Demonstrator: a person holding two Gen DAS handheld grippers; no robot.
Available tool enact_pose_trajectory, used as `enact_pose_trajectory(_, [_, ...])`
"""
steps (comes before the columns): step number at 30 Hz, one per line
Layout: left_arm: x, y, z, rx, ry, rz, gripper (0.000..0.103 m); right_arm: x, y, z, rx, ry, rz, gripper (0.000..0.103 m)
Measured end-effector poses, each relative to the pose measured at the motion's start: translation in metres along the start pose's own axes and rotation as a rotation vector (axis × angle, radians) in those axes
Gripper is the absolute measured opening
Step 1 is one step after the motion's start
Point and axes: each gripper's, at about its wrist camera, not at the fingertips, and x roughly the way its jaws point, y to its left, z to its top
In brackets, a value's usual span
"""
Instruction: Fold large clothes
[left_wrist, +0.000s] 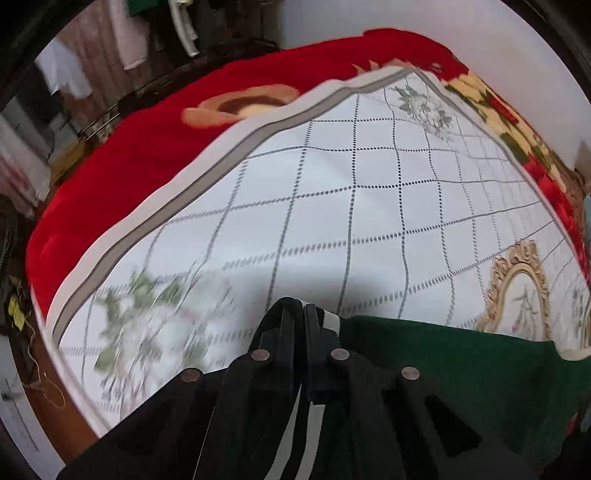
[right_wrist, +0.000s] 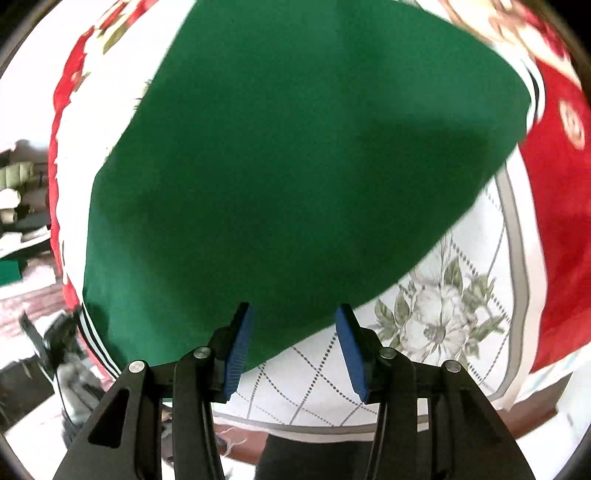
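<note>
A large dark green garment (right_wrist: 288, 155) with black-and-white striped trim lies spread on a white patterned cloth (right_wrist: 436, 306) on the bed. My right gripper (right_wrist: 293, 347) is open, its blue pads (right_wrist: 240, 347) either side of the garment's near edge, holding nothing. In the left wrist view my left gripper (left_wrist: 303, 314) is shut on the striped hem of the green garment (left_wrist: 461, 373), lifting that edge over the white cloth (left_wrist: 332, 192).
A red floral blanket (left_wrist: 155, 147) covers the bed under the white cloth. Hanging clothes and furniture (left_wrist: 92, 55) stand beyond the bed's far left. A white wall (left_wrist: 480, 33) is behind the bed. The floor and clutter (right_wrist: 22, 221) show at the left of the right wrist view.
</note>
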Motion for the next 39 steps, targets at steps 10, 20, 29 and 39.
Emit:
enact_pose_trajectory(10, [-0.029,-0.004,0.001,-0.002,0.0,0.022,0.013,-0.027,0.068,0.051,-0.127,-0.092,-0.01,0.049])
enact_pose_trajectory(20, [-0.062,0.038,-0.031,-0.102,-0.045,0.108,0.103,0.085,0.161,0.151,-0.277,-0.022,-0.122,0.05])
enact_pose_trajectory(29, [-0.084,0.087,-0.167,-0.501,0.172,-0.096,0.103,0.06,0.157,0.144,-0.309,0.009,-0.024,0.051])
enact_pose_trajectory(39, [-0.023,0.054,-0.176,-0.685,0.13,-0.202,0.085,0.041,0.07,0.082,-0.205,0.11,0.096,0.051])
